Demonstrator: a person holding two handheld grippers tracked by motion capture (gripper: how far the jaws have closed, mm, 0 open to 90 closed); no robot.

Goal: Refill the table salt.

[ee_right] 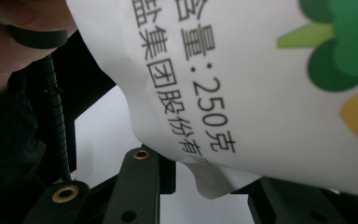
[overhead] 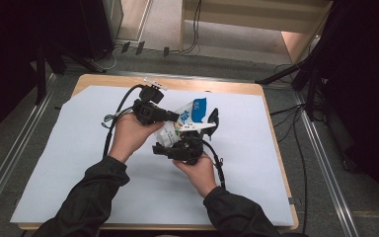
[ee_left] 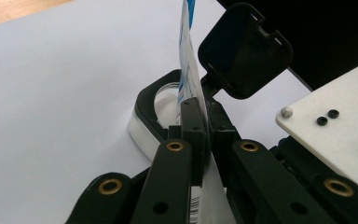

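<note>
- Sleeves and forearms come in from the near edge of the high view, both hands meeting over the middle of the surface [overhead: 256,197], which is covered by a white sheet.
- Held up between them is a white pouch [overhead: 180,126] with a blue top, printed text and green and yellow pictures; it sits just above the sheet, a little far of centre.
- Left gripper [overhead: 170,116]: its jaws are pressed together on the thin upper edge of the pouch [ee_left: 189,79], pinching it flat.
- Right gripper [overhead: 190,143]: it holds the lower part of the pouch [ee_right: 242,93], with a bottom corner hanging between its jaws; whether the pads press on the bag I cannot tell.
- A black flip-lid container [ee_left: 163,107] with its hinged lid [ee_left: 244,51] standing open lies on the sheet just beyond the pouch.
- Step in hand, as I judge it: the pouch is being steadied between both grippers, likely to open it or tip it toward the container. The next move calls for a firm lower grip and a steady upper pinch, so the thin film does not slip or tear unevenly.
- Room: the sheet is free to the left, right and near side; the far edge of the surface lies just beyond the grippers, and cables trail near both wrists.
</note>
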